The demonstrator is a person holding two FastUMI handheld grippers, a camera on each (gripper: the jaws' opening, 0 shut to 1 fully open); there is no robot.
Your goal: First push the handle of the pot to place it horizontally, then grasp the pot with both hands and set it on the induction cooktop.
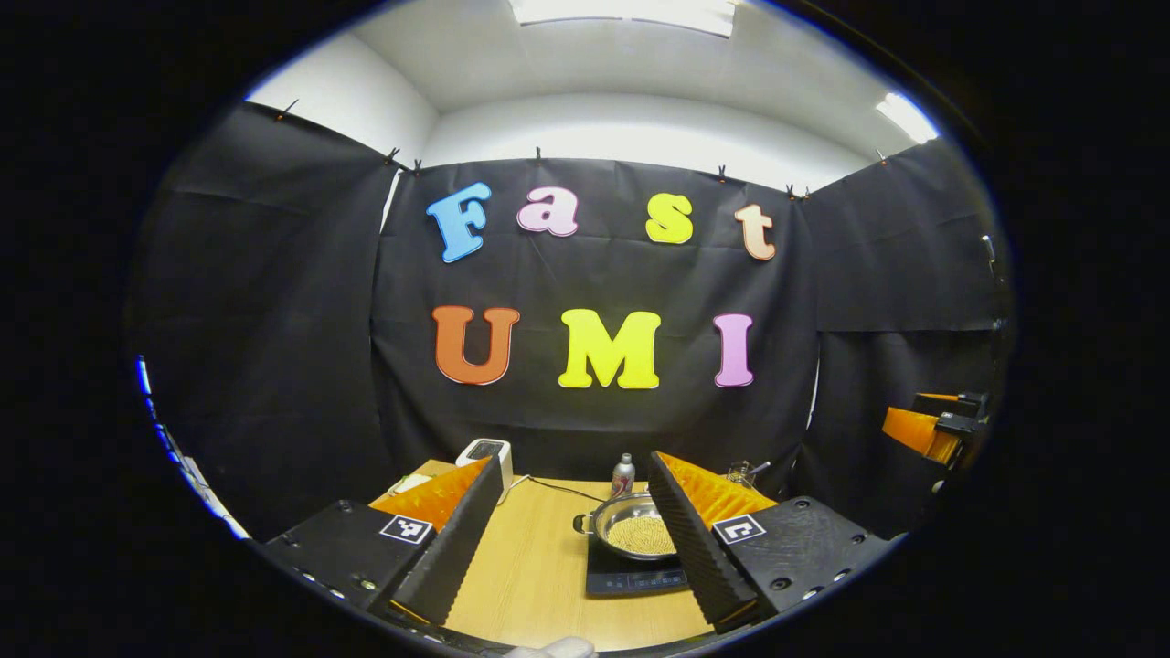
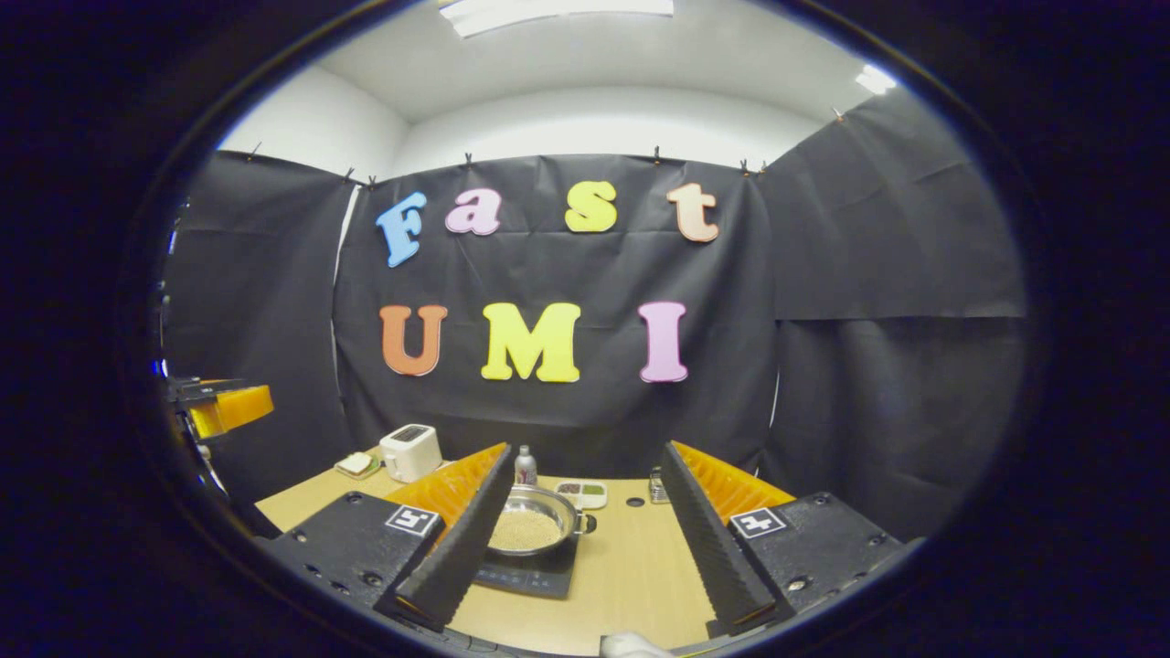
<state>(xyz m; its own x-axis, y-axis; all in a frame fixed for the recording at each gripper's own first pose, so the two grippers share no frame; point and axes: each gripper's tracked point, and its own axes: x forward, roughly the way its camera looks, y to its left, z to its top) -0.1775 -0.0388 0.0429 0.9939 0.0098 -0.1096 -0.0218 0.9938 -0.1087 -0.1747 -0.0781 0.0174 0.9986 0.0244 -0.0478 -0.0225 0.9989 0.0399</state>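
Pot (image 1: 635,528) sat on the black induction cooktop (image 1: 631,578) in the left gripper view, its bowl filled with pale yellow grains and one short black side handle (image 1: 581,524) pointing left. The left gripper (image 1: 576,535) hung above the near edge of the wooden table (image 1: 535,567), its two fingers spread wide and holding nothing. The pot lay beyond the fingertips and toward the right finger (image 1: 690,539), which overlapped its right rim; the left finger (image 1: 452,548) stood well apart from it. Behind the pot were a small bottle (image 1: 623,475), a white appliance (image 1: 484,454) with a cable at the table's far left corner, and a glass item (image 1: 742,472) near the right finger's top. The other gripper showed far off at the right edge (image 1: 937,425).

In the right gripper view, the pot (image 2: 532,521) again rested on the cooktop (image 2: 526,574), a black side handle (image 2: 588,524) jutting right. The right gripper (image 2: 585,539) also stood open and empty, fingers wide apart. Here the pot lay just beside the left finger (image 2: 462,544), which hid its left rim, and well apart from the right finger (image 2: 708,539). A bottle (image 2: 525,466), a white appliance (image 2: 409,451), a small compartmented tray (image 2: 581,493) and a flat dish (image 2: 356,464) stood farther back on the table (image 2: 631,567).
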